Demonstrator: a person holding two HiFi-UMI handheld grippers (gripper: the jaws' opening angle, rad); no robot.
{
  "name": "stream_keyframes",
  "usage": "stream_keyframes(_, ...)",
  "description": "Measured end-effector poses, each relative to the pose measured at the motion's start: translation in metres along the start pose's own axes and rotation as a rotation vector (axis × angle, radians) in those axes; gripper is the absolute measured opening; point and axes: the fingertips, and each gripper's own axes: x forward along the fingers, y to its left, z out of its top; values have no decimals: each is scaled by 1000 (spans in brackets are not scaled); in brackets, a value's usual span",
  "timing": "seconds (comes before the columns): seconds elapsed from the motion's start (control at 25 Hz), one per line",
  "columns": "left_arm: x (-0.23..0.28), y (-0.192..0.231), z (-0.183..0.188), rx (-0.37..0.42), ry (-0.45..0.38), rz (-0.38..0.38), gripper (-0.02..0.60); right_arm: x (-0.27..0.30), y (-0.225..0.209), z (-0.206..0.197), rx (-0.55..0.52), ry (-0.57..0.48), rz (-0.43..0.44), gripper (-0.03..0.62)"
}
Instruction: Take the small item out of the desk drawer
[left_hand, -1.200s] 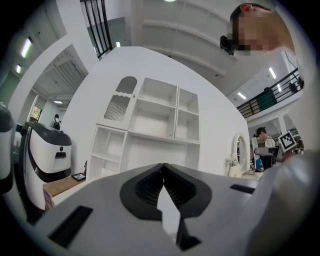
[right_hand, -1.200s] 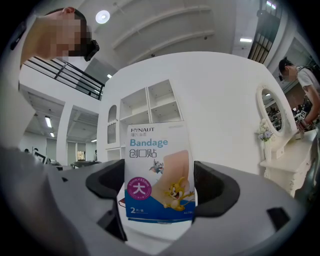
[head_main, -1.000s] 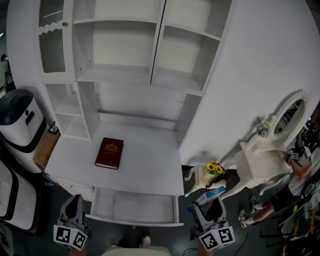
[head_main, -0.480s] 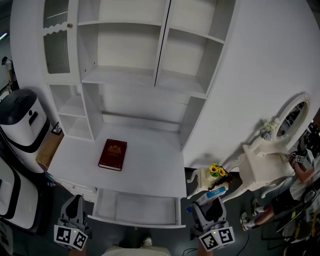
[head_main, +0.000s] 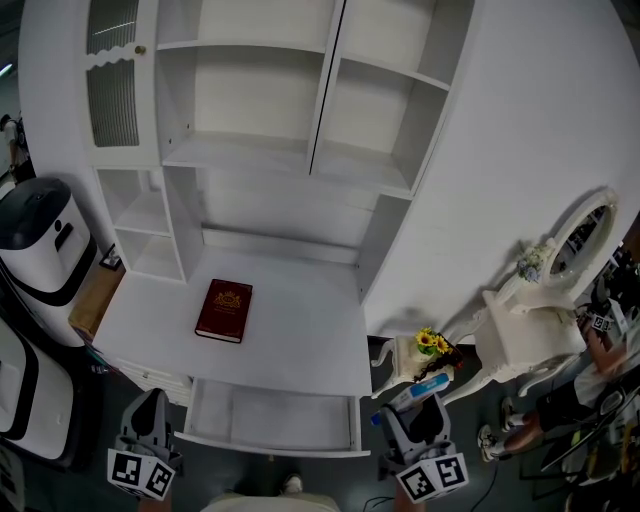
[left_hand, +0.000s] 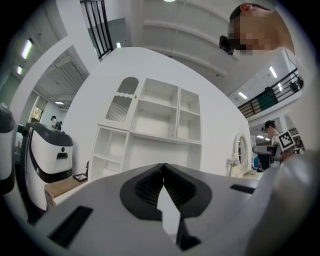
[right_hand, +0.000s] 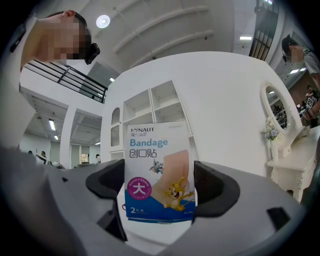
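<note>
Head view puts the left gripper (head_main: 149, 405) at 7 o'clock, low in the frame, with the bandage box (head_main: 418, 386) well apart from it, off at its 3 o'clock. The left gripper view shows its jaws pressed together with nothing between them. Between the two claws the desk drawer (head_main: 262, 443) stands pulled out under the white desk (head_main: 300, 340), where a dark red book (head_main: 223, 310) lies flat at about 11 o'clock from the drawer. The box is out of the drawer, just past its right-hand corner at 3 o'clock, and sits in the right gripper (head_main: 411, 405) at 5 o'clock in the frame, poking out of the jaws toward 12 o'clock. In the right gripper view the jaws stand wide, one pad against each side of the upright box (right_hand: 159, 170). Against the frames from a second ago almost nothing differs: both claws keep their spots and the box stays clamped, and only the camera's framing of the desk has drifted a little. The box is a flat white carton with "Bandage" in blue, a skin-coloured plaster picture with a cartoon cat and mouse, a magenta circle and a blue band along the bottom.
</note>
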Motion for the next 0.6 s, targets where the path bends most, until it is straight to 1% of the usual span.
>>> stream_keyframes(0.16,2,0,-1,-3,3,-6,17,2,1,0,-19,4,-8,440)
stream_keyframes(0.6,6,-2,-5,-2,9,-7,15,6,0,-3,-14,10,-4,440)
